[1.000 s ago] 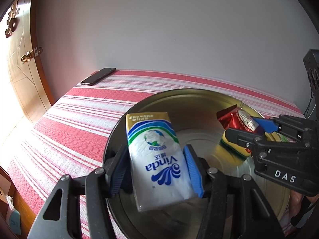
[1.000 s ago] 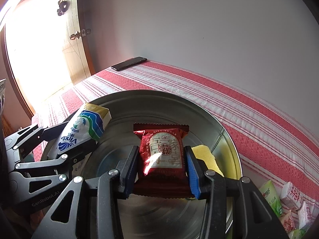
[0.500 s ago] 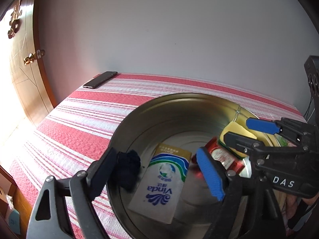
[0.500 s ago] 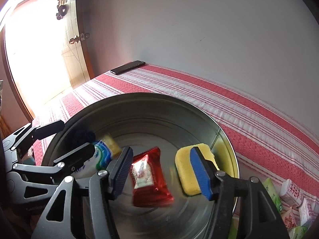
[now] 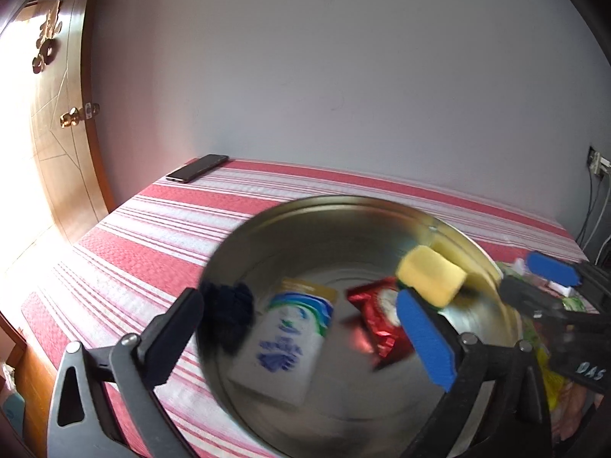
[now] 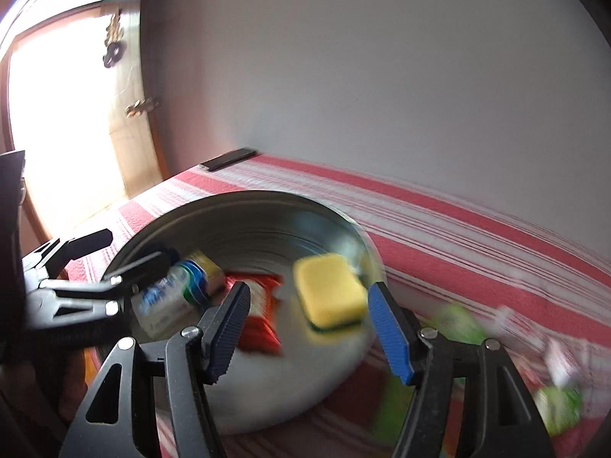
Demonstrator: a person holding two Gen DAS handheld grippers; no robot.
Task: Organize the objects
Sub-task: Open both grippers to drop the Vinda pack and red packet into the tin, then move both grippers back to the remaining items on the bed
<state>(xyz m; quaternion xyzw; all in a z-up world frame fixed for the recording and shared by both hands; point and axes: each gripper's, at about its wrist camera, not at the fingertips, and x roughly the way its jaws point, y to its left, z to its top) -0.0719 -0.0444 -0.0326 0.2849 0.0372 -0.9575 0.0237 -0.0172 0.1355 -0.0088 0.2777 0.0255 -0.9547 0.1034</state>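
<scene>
Your left gripper (image 5: 301,328) stands wide open and holds nothing. Inside the round shiny metal basin (image 5: 305,217), from left to right, lie a dark crumpled cloth (image 5: 229,315), a soft white tissue pack with blue print (image 5: 284,341), a glossy red foil snack packet (image 5: 376,315) and a yellow rectangular sponge (image 5: 431,276) on the far right. Your right gripper (image 6: 309,334) is also wide open and empty. Green and white packets (image 6: 458,320) on the red striped cloth (image 6: 458,229) are too blurred to read.

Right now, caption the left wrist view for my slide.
Open left gripper above metal basin holding tissue pack, snack, sponge.
</scene>
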